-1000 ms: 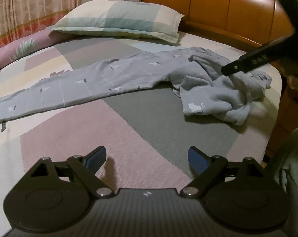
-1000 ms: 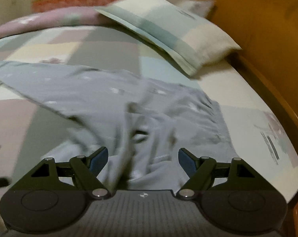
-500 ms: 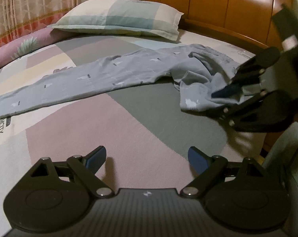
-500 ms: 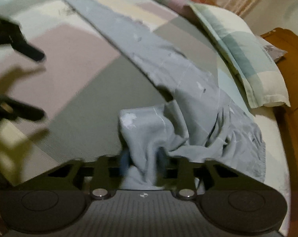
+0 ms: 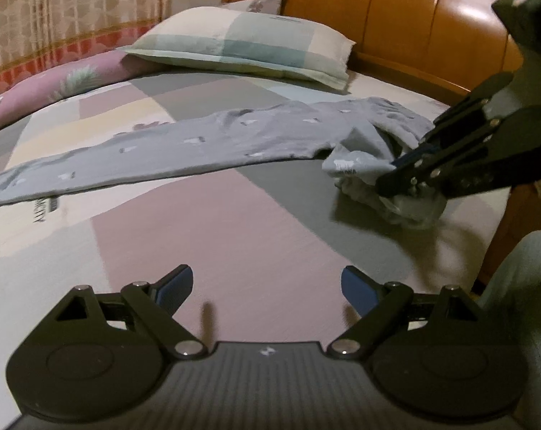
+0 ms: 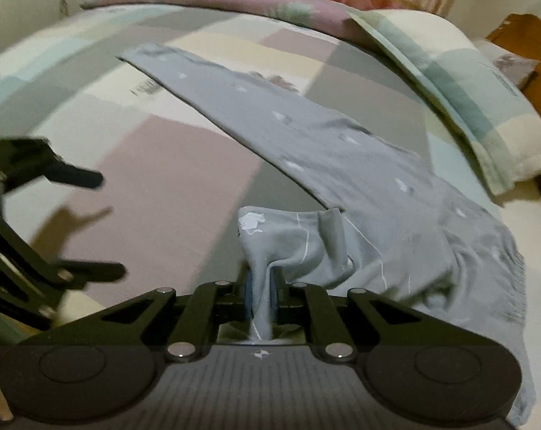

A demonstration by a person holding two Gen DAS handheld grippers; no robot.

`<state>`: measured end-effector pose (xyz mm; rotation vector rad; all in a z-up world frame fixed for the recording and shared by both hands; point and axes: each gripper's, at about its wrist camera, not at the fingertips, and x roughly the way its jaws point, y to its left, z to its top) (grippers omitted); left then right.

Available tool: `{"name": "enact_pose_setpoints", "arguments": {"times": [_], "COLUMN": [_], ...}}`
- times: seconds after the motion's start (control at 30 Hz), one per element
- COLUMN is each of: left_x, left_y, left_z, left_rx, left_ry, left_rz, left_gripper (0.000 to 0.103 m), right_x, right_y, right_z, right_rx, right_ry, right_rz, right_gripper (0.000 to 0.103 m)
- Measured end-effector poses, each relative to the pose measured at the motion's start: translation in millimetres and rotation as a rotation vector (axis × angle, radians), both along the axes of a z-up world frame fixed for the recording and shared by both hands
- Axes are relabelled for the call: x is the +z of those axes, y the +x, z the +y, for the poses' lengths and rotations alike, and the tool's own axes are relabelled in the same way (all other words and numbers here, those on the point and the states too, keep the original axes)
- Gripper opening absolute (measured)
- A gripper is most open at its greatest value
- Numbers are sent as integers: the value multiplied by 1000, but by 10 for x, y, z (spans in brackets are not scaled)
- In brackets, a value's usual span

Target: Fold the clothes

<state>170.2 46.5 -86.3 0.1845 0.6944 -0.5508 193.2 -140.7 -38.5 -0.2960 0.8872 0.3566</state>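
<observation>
Right hand-held gripper [image 6: 261, 295], bottom centre, pinches a bunched fold of grey trousers [image 6: 306, 150] on the bed [image 6: 155, 165]. Left hand-held gripper [image 5: 266, 286] gapes empty.

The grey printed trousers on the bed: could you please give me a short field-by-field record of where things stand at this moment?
garment: grey printed cotton trousers, one leg laid out flat, the other end bunched
surface: patchwork bedspread in pink, grey and cream
right gripper: shut on a bunched fold of the trousers
left gripper: open, holding nothing, over bare bedspread
pillow: checked pale green and cream pillow, by the wooden headboard, apart from the trousers
fold: not yet made
</observation>
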Motion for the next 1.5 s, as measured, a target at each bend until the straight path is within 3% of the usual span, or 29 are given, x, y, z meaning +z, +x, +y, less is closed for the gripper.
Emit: {"name": "enact_pose_setpoints", "arguments": {"times": [0.37, 0.8, 0.93, 0.97, 1.03, 1.2, 1.3, 1.5], "left_x": [3, -21, -34, -37, -45, -54, -82, -124], "left_y": [100, 73, 88, 86, 76, 5, 18, 157], "left_z": [635, 852, 888, 879, 848, 692, 582, 393], "left_rx": [200, 219, 224, 208, 162, 56, 36, 82], "left_ry": [6, -20, -32, -40, -58, -59, -56, -4], "left_rz": [-4, 4, 15, 18, 26, 10, 11, -29], "left_gripper": [90, 90, 90, 90, 90, 90, 91, 91], "right_x": [96, 98, -38, -77, -121, 19, 175, 138], "right_y": [114, 424, 563, 594, 627, 468, 231, -306], "right_z": [713, 1194, 1187, 1159, 1063, 772, 583, 118], "right_rx": [116, 147, 101, 84, 47, -5, -26, -112], "right_ry": [67, 157, 151, 152, 168, 249, 252, 257], "right_rz": [64, 83, 98, 109, 112, 93, 39, 3], "right_gripper": [12, 13, 23, 31, 39, 46, 67, 70]}}
